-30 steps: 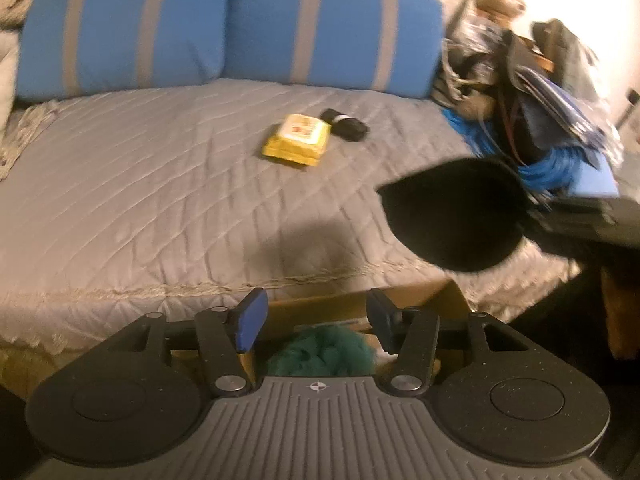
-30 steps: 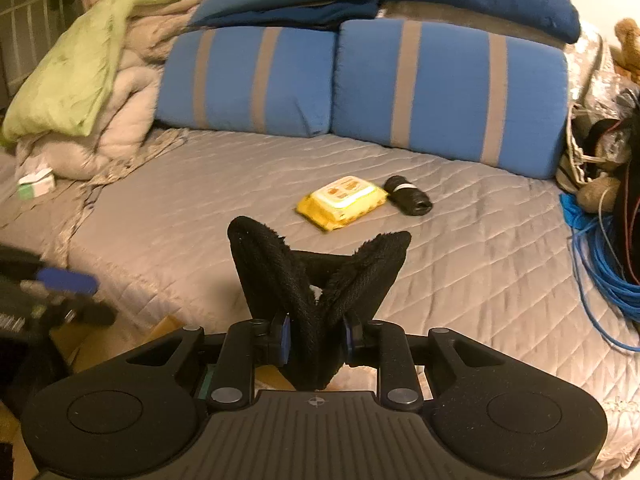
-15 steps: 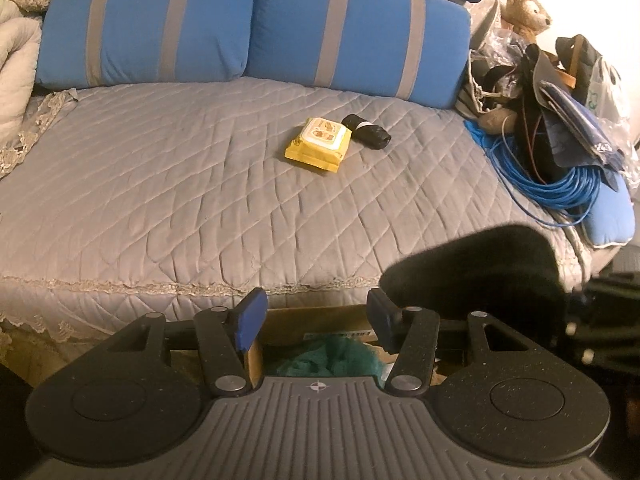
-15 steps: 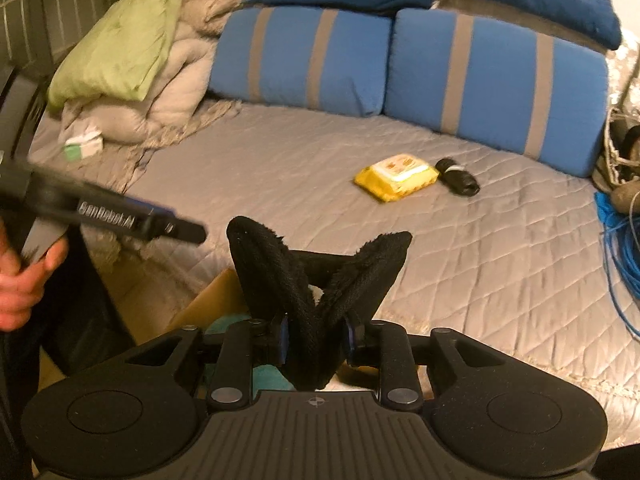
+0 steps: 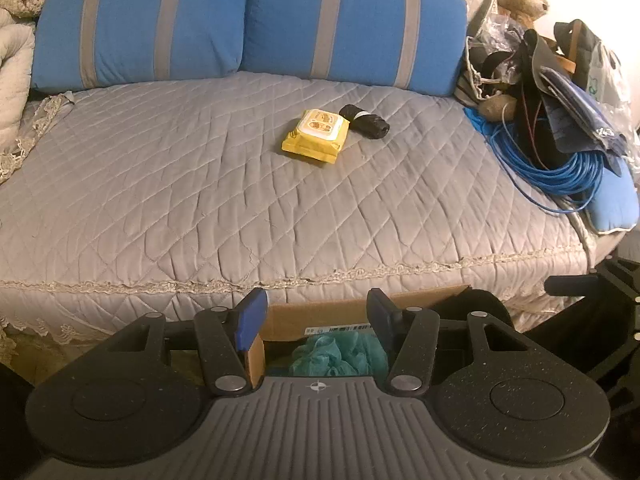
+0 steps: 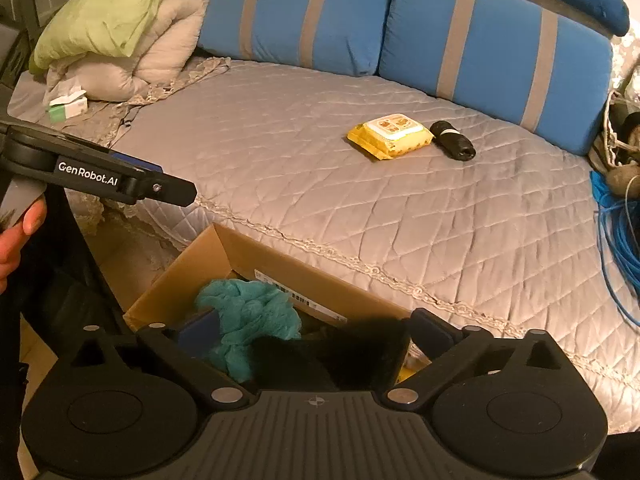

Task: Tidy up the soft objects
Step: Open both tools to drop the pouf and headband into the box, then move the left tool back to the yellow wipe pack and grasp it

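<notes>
Black fleece (image 6: 332, 356), blurred and half hidden, lies in box (image 6: 224, 256) beside teal puff (image 6: 248, 312); axis unclear. Right tongs (image 6: 316, 336) just opened wide, empty; left tongs (image 5: 314, 316) half open, empty.

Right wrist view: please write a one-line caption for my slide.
Right gripper, jaws just opened, releases a black fuzzy item over a cardboard box holding a teal mesh sponge.

Right gripper (image 6: 310, 334): jaws have just been opening and stand wide, with a black fuzzy fabric item (image 6: 340, 356) loose between them, over an open brown cardboard box (image 6: 248, 256). A teal mesh bath pouf (image 6: 248, 316) lies inside the box.
</notes>
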`<state>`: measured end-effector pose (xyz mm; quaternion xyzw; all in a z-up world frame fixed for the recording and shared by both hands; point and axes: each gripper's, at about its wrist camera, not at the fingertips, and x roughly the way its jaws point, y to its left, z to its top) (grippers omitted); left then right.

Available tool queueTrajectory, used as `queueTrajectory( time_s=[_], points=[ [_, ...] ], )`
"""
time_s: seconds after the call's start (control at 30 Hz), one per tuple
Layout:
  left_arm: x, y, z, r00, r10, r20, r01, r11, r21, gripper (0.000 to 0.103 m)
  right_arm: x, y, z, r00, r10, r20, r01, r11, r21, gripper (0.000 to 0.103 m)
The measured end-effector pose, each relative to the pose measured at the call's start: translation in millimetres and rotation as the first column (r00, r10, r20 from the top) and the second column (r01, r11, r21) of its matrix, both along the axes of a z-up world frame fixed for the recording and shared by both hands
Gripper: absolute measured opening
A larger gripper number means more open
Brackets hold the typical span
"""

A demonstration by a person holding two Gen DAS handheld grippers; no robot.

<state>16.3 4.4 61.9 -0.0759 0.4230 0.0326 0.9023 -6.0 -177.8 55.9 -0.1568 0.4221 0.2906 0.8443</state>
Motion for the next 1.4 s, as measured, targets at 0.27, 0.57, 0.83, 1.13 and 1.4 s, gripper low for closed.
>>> queueTrajectory(
  time_s=[0.27,0.57,0.83,1.13,1.4],
  points=[
    [0,0,-1,1.000,-0.001,-0.012,0.001,1.000,0.007,0.054,2,1,-1,1.000,-0.024,-0.002,0.024,1.000,-0.014,0.103],
    [3,7,-6,0.998,0.018,-0.065,-0.020,0.999,-0.033,0.054,6,0,-4,0.998,-0.058,0.001,0.058,0.998,-0.034,0.103],
    [10,7,-4,0.998,0.003,-0.067,-0.006,0.999,-0.046,0.055,16,-3,-3,0.992,-0.128,0.014,0.128,0.991,-0.032,0.103],
    [40,11,-4,1.000,0.004,-0.024,-0.004,1.000,-0.009,0.056,42,-11,2,0.974,-0.219,0.063,0.218,0.976,0.018,0.103],
    [68,18,-7,1.000,-0.010,0.009,0.010,1.000,0.012,0.056,81,-22,2,0.941,-0.315,0.121,0.310,0.949,0.062,0.103]
  ],
)
